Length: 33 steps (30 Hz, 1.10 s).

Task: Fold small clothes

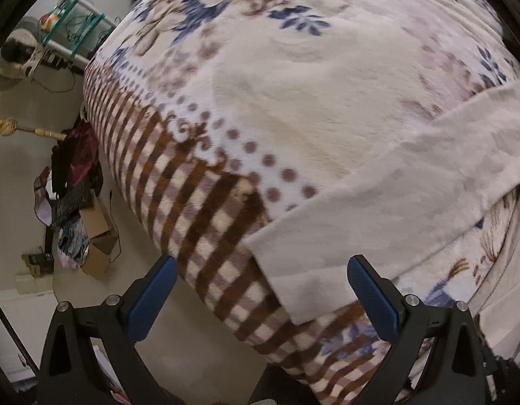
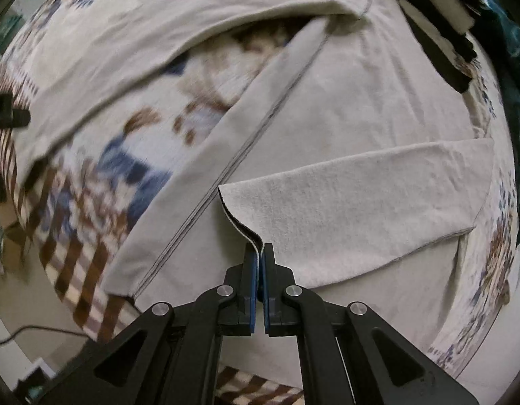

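A cream long-sleeved garment (image 2: 361, 108) lies spread on a floral and checked blanket (image 2: 131, 155) over a bed. My right gripper (image 2: 260, 248) is shut on the cuff end of one sleeve (image 2: 354, 202), which lies folded across the garment's body. The other sleeve (image 2: 125, 54) stretches out to the left over the blanket. In the left wrist view my left gripper (image 1: 261, 270) is open and empty, just above that sleeve's cuff end (image 1: 327, 263) near the bed's edge. The sleeve (image 1: 411, 185) runs up to the right there.
The blanket (image 1: 276, 84) covers the whole bed. Left of the bed, the floor (image 1: 23, 175) holds a pile of clothes and cardboard boxes (image 1: 94, 233), a rack (image 1: 74, 27) and cables. Dark items (image 2: 442, 50) lie at the bed's far right edge.
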Each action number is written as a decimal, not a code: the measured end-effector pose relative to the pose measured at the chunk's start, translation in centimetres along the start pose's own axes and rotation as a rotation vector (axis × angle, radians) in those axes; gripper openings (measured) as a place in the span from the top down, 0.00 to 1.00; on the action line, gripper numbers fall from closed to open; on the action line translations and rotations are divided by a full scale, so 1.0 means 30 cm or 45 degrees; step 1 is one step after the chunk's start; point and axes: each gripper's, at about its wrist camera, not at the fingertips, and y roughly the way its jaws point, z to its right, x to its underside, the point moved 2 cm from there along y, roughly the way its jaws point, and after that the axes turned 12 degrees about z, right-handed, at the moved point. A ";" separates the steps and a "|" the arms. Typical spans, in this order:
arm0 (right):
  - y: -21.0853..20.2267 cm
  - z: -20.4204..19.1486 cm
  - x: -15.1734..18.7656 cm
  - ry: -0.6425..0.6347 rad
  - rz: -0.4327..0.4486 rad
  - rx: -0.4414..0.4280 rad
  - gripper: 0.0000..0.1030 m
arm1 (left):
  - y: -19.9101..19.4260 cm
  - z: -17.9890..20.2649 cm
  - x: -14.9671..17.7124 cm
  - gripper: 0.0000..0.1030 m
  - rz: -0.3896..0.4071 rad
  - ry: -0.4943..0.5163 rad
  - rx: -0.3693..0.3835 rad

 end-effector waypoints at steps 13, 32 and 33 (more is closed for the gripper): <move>0.009 0.140 0.140 0.581 -0.109 -0.251 0.43 | 0.219 -0.097 0.145 0.07 -0.429 -0.885 0.548; -0.086 0.599 0.566 0.737 -0.127 -0.077 0.43 | -0.299 0.071 -0.081 0.99 0.279 -0.172 0.453; -0.087 0.654 0.597 0.753 -0.122 -0.077 0.43 | -0.343 0.130 -0.071 0.99 0.340 -0.088 0.499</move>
